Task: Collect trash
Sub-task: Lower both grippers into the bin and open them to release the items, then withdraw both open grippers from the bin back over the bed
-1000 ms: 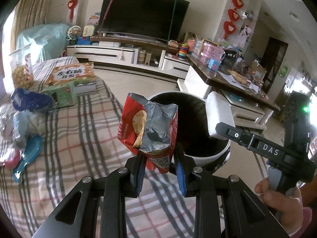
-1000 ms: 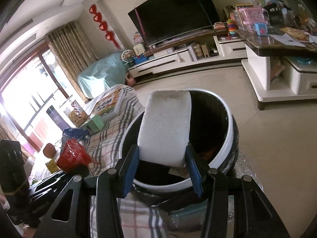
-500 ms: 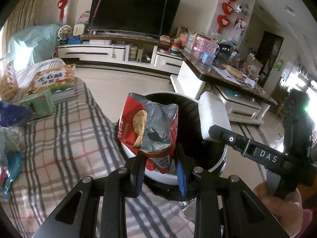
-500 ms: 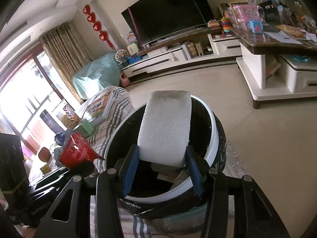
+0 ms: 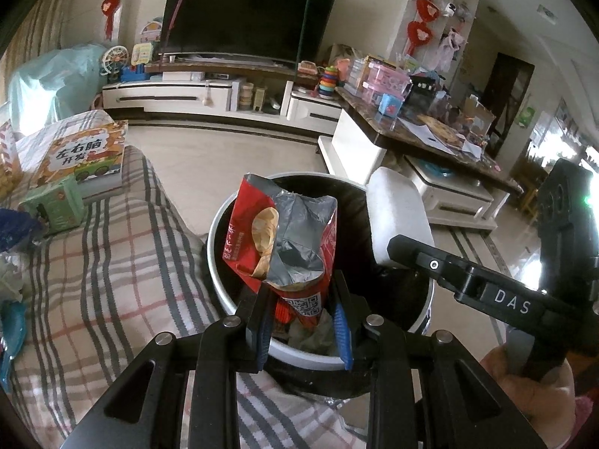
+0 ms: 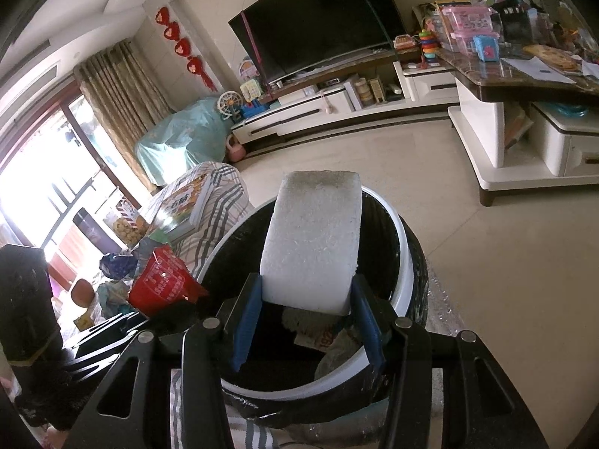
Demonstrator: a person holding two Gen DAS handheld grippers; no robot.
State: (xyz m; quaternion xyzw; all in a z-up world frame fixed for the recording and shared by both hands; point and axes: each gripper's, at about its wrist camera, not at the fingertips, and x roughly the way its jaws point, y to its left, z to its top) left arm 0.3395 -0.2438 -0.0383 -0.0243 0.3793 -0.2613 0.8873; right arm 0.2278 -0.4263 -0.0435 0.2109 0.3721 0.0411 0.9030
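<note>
Gripping a torn chip bag (image 5: pixel 288 247) over the bin's rim (image 5: pixel 219 224), left tool (image 5: pixel 303 325); right tool (image 6: pixel 305 327) clamps foam block (image 6: pixel 312 243).

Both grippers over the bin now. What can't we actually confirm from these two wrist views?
- Trash bin fill level: right wrist view, the foam block and right gripper cover most of the opening.
- Chip bag contents: left wrist view, the crumpled foil mouth hides the inside.
- Bag bottom: hidden between the left gripper fingers.
- Bin base: both views, cut off behind the gripper bodies.
</note>
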